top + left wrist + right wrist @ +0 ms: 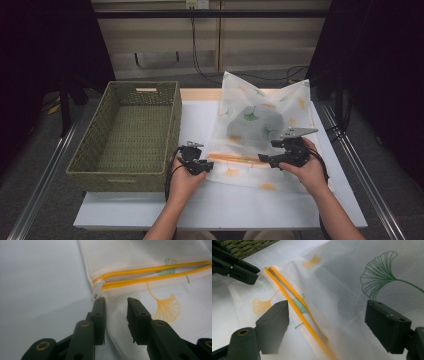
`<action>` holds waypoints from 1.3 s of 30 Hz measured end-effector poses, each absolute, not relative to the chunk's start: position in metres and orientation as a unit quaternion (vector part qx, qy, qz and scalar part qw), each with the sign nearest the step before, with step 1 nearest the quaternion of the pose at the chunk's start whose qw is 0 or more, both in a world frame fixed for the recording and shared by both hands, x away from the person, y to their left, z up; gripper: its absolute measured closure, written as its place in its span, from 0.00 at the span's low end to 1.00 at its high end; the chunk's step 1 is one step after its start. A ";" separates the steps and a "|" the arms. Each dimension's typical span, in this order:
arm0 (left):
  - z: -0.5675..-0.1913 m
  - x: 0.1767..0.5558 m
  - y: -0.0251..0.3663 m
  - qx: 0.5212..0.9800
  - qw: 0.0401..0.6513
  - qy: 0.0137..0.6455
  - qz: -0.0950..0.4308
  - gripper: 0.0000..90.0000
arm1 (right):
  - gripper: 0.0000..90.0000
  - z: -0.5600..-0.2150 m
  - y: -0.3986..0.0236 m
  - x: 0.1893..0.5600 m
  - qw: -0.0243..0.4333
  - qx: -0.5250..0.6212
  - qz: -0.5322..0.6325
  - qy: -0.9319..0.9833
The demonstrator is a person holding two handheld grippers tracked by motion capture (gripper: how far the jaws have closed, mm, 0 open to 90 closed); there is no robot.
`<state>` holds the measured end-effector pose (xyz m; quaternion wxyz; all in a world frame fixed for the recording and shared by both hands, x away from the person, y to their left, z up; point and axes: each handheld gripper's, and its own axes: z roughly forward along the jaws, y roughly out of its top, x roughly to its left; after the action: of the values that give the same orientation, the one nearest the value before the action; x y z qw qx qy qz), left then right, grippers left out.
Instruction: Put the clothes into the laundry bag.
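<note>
Left gripper (115,300) part open, empty, zip pull (98,289) just ahead for grasping; right gripper (327,315) wide, empty, straddling bag (352,277).

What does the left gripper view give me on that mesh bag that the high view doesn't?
Left gripper view: the white zipper pull at the zipper's end, just beyond the left gripper, whose open jaws have the bag's corner between them. High view: the wicker basket left of the bag, the right gripper, and a grey thing inside the bag. Both: the bag and its open orange zipper.
</note>
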<state>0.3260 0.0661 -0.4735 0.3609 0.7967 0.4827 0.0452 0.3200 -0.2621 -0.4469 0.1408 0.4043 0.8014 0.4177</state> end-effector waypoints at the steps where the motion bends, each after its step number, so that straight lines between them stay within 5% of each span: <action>1: -0.474 0.325 0.067 0.796 0.361 0.484 0.045 0.80 | 0.22 -0.447 -0.262 0.320 0.141 0.405 0.419 0.801; 8: -0.474 0.325 0.068 0.794 0.354 0.492 0.048 1.00 | 0.22 -0.447 -0.257 0.320 0.139 0.400 0.420 0.803; 17: -0.472 0.326 0.068 0.797 0.348 0.491 0.051 0.99 | 0.22 -0.450 -0.256 0.320 0.132 0.400 0.418 0.805; 20: -0.472 0.329 0.069 0.785 0.355 0.502 0.071 0.81 | 0.22 -0.451 -0.256 0.320 0.130 0.401 0.417 0.805; 29: -0.472 0.339 0.066 0.787 0.364 0.489 0.092 0.75 | 0.22 -0.451 -0.260 0.317 0.131 0.406 0.418 0.802; 39: -0.468 0.341 0.065 0.784 0.374 0.490 0.069 0.88 | 0.22 -0.451 -0.268 0.315 0.133 0.415 0.419 0.797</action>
<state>0.3414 0.0647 -0.4683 0.3738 0.7845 0.4901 0.0688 0.3146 -0.2683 -0.4511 0.1328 0.4150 0.7967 0.4188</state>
